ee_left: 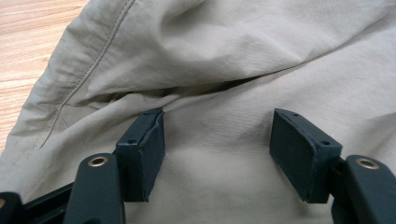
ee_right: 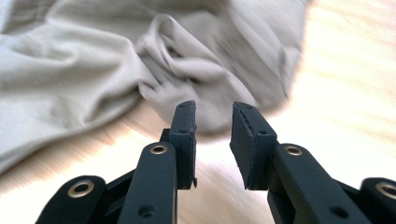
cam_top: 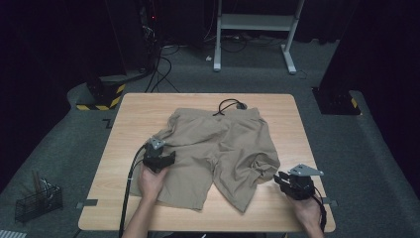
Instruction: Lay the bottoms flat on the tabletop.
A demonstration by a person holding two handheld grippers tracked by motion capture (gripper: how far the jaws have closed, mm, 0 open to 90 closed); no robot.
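Khaki shorts (cam_top: 218,148) lie spread on the wooden table (cam_top: 148,104), waistband at the far side, the right leg bunched in folds near its hem. My left gripper (cam_top: 167,159) rests over the left leg, and in the left gripper view its jaws (ee_left: 217,144) stand wide apart above flat cloth (ee_left: 224,70), gripping nothing. My right gripper (cam_top: 279,179) hovers over bare wood just right of the bunched leg. In the right gripper view its jaws (ee_right: 215,126) point at the crumpled fabric (ee_right: 187,60), a narrow gap between them with nothing in it.
A black cord (cam_top: 228,105) loops by the waistband at the far table edge. On the floor a wire basket (cam_top: 37,201) stands at the left. A yellow-black striped base (cam_top: 101,99) and a white desk frame (cam_top: 252,25) stand behind.
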